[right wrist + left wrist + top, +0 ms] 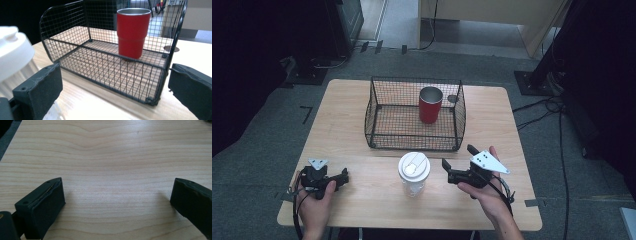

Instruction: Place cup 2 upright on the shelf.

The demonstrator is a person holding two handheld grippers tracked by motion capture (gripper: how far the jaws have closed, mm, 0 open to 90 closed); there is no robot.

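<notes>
Clear tumbler with white lid (413, 172) upright on the table (362, 200), just in front of the wire basket (377, 125) and outside it; ungripped, so judged barely begun. Red cup (430, 104) already inside the basket, standing toward its back right. Likely left to do: grasp the tumbler, lift it over the front rim, set it down beside the red cup.

Just to the right of the tumbler, right gripper (457, 162), jaws spread wide and empty; in the right gripper view, white lid (12, 52) beside the left-hand jaw, not between the two. Well to the left, left gripper (343, 178), resting on bare wood, jaws likewise parted, holding nothing.
</notes>
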